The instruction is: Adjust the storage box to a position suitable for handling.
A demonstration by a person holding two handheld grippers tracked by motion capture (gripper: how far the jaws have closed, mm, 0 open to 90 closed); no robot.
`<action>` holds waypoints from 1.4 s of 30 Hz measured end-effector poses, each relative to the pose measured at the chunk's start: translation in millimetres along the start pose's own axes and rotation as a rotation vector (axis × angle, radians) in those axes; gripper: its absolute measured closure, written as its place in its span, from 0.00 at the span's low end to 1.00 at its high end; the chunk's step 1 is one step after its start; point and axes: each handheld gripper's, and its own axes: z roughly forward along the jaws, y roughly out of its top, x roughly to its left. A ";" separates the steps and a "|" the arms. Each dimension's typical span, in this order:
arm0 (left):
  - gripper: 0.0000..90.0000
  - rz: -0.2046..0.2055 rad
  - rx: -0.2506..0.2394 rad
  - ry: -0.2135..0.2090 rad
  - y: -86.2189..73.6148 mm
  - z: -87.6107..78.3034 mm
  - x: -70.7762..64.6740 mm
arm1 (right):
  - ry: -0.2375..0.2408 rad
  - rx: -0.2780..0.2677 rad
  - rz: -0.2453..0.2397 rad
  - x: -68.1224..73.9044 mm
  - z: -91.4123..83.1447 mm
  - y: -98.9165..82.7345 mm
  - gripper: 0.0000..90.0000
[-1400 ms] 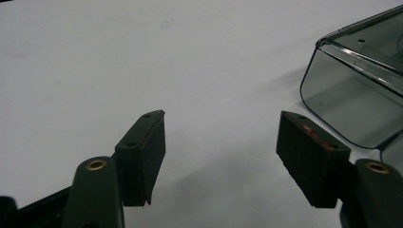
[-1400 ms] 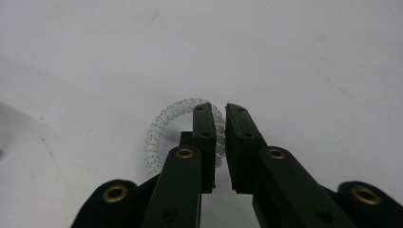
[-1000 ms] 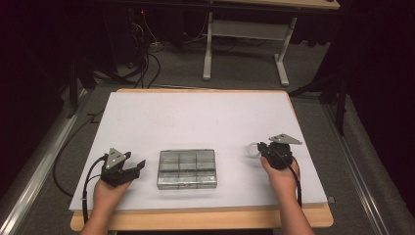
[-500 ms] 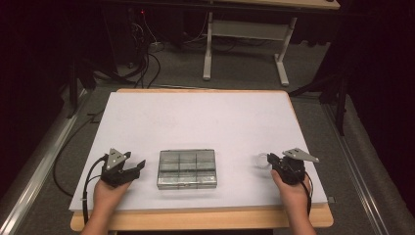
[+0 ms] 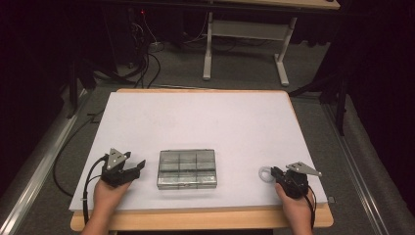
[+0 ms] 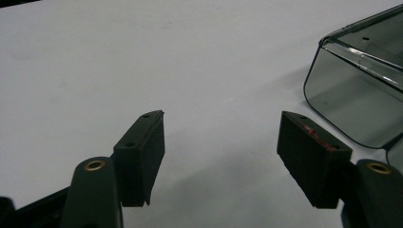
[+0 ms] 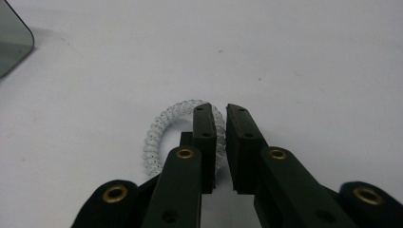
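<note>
**Bright table, dark room**

Overhead light falls evenly on the white table (image 5: 205, 122); the surrounding floor sinks into near-black. The high view is soft and grainy. Both gripper views show blurred near jaws, faint shadows beneath them, and perhaps slight glare on the clear box (image 6: 361, 85).

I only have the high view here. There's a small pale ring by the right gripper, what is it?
Observer: The right gripper view shows a clear spiral hair tie lying on the white table.
Operator: Does the right gripper have it?
Observer: The right gripper has its jaws nearly together, with one side of the coil between them.
Operator: And the left gripper?
Observer: The left gripper is wide open over bare table, with a corner of the clear box beside one jaw.
</note>
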 end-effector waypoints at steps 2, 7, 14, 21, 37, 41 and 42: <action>0.37 -0.001 -0.002 0.000 -0.1 -0.1 -0.1 | -0.009 0.002 0.003 -0.8 0.7 -4.5 0.92; 0.38 0.003 -0.002 0.003 -0.2 -0.5 -0.4 | -0.019 -0.010 0.007 -3.7 0.9 -11.4 0.89; 0.48 0.006 -0.008 0.017 -0.5 -1.1 -1.4 | -0.053 -0.077 -0.010 3.1 -7.4 -6.3 0.76; 0.62 -0.012 -0.019 -0.007 -0.7 -2.4 1.0 | -0.064 -0.171 -0.071 18.5 -23.2 -13.3 0.75; 1.00 0.038 0.125 -0.137 8.2 6.1 -53.4 | -0.038 -0.163 -0.059 20.0 -22.4 -22.4 0.76; 1.00 0.045 0.122 -0.148 9.7 7.2 -58.8 | -0.045 -0.161 -0.057 17.9 -22.0 -23.4 0.76; 1.00 0.049 0.124 -0.127 9.7 8.2 -62.0 | -0.045 -0.159 -0.057 17.4 -21.8 -23.7 0.76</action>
